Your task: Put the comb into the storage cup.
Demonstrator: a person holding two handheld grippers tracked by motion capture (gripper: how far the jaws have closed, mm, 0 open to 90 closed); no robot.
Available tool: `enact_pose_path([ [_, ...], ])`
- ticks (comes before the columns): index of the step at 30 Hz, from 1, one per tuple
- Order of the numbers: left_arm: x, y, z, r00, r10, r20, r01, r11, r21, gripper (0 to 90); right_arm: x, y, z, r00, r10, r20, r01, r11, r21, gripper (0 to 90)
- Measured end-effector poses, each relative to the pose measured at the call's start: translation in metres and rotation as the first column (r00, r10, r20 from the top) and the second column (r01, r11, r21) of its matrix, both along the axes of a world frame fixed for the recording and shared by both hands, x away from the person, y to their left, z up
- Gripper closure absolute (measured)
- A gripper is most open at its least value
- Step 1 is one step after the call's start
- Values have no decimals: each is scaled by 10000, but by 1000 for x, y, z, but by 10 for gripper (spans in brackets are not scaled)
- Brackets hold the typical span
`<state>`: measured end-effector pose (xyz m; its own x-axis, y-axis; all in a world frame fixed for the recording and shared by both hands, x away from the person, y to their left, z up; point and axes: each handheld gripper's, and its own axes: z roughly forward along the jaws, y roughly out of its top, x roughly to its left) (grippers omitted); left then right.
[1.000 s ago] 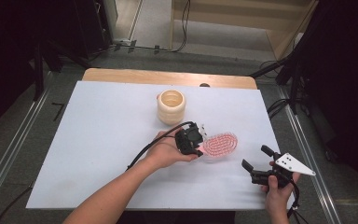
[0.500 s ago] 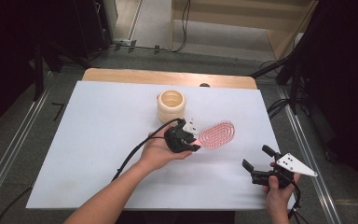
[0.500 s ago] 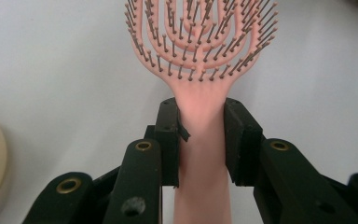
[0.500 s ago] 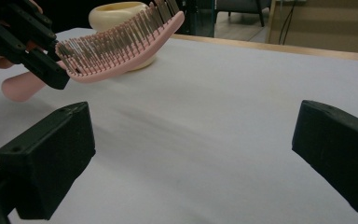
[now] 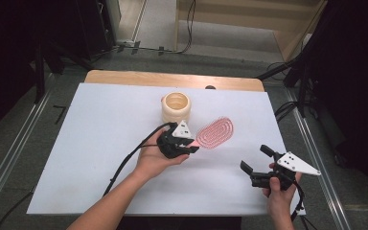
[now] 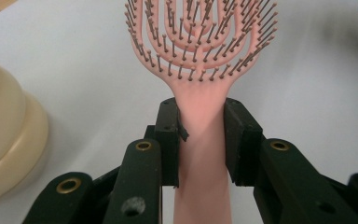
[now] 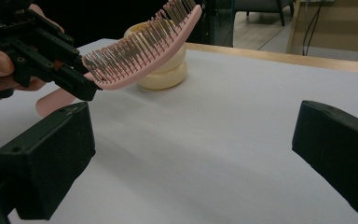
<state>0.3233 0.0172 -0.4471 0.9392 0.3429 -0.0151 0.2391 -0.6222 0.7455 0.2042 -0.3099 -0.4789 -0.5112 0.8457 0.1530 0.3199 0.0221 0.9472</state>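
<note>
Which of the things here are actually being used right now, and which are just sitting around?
In use:
- pink hairbrush, clamped by its handle in the left hand-held gripper
- cream holder, close beside the brush

Idle or background:
- right hand-held gripper, open and holding nothing
- white table
- cables on the floor

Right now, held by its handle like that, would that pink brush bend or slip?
Probably stiff: the pink brush juts straight from the left gripper, no sag. Likely light, given its open slotted head. The smooth handle might twist between the pads.
</note>
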Motion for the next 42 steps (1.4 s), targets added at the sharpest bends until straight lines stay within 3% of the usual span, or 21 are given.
enact_pose_path([
  [11,-10,21,8,9979,496,424,-472,9972,-572,706,14,37,25,9972,744,89,-744,9972,9,0],
  [15,-12,30,10,9960,692,568,-647,9949,-774,706,22,51,33,9950,1000,34,-1001,9947,218,0],
  [27,-20,53,8,9827,1503,1083,-1329,9792,-1535,706,40,84,50,9879,1553,-11,-1550,9866,511,0],
  [30,-23,56,7,9782,1673,1227,-1454,9747,-1698,706,45,93,53,9862,1643,-205,-1619,9828,883,0],
  [42,-31,54,2,9711,1984,1330,-1674,9625,-2136,706,57,118,59,9835,1744,-477,-1649,9732,1601,0],
])
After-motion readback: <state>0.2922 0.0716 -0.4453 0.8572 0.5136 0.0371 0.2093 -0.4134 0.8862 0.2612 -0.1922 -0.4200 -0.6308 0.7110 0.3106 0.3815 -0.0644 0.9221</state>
